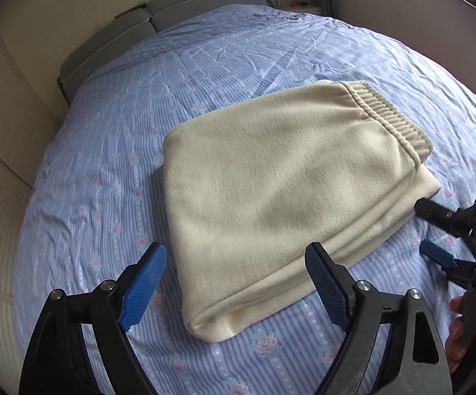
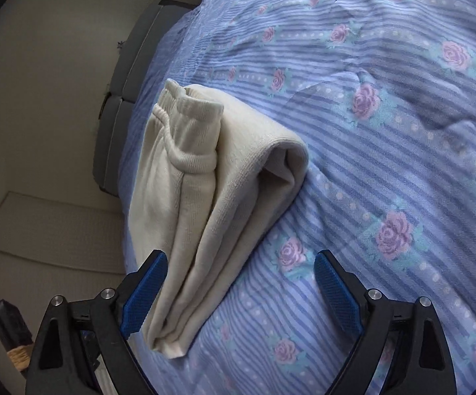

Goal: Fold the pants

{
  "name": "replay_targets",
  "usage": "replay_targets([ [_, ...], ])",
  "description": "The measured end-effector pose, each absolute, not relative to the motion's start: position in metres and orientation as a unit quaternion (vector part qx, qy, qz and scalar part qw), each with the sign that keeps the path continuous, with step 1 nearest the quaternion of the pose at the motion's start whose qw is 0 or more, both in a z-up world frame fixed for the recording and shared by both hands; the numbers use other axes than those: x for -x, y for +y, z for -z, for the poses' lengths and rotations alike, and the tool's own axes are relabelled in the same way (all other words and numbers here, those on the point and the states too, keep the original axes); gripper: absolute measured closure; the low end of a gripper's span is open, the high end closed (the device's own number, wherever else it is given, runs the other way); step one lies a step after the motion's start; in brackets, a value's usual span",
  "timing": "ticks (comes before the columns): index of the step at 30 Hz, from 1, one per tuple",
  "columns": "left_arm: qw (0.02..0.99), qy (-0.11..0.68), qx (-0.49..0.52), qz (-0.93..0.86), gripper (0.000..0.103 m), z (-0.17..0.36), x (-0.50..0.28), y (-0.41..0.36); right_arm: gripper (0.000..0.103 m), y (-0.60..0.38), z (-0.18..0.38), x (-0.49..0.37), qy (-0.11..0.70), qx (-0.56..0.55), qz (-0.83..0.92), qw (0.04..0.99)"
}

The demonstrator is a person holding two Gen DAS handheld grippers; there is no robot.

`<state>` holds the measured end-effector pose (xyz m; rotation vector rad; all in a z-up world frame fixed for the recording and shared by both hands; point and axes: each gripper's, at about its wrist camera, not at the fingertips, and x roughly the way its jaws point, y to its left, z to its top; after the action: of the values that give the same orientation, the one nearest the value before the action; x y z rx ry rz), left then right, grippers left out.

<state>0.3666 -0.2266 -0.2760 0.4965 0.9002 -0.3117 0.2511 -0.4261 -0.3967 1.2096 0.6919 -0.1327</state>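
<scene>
Blue rose-striped bedsheet carried the folded cream knit pants; my left tongs and right tongs gaped empty.

bare bedsheet surrounds the folded pants; headboard stands well apart.

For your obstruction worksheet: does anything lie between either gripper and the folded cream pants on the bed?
Nothing visible does. The left gripper and the right gripper both face the pants with open jaws, only striped bedsheet around.
</scene>
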Motion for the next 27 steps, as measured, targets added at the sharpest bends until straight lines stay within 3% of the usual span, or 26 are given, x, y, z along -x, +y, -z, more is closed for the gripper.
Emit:
replay_targets([
  [5,0.864,0.427,-0.224,0.142,0.017,0.287,-0.375,-0.208,0.000,-0.420,0.400,-0.255,0.273,-0.559,0.072,0.779],
  [16,0.884,0.416,-0.182,0.108,0.016,0.289,-0.397,-0.170,0.000,-0.413,0.395,-0.317,0.260,-0.532,0.098,0.800],
  [23,0.880,0.454,-0.086,0.110,0.015,0.293,-0.440,-0.134,0.000,-0.445,0.395,-0.327,0.236,-0.597,0.106,0.760],
  [27,0.855,0.498,-0.007,0.149,0.015,0.305,-0.473,-0.121,0.000,-0.439,0.386,-0.351,0.284,-0.528,0.114,0.792],
])
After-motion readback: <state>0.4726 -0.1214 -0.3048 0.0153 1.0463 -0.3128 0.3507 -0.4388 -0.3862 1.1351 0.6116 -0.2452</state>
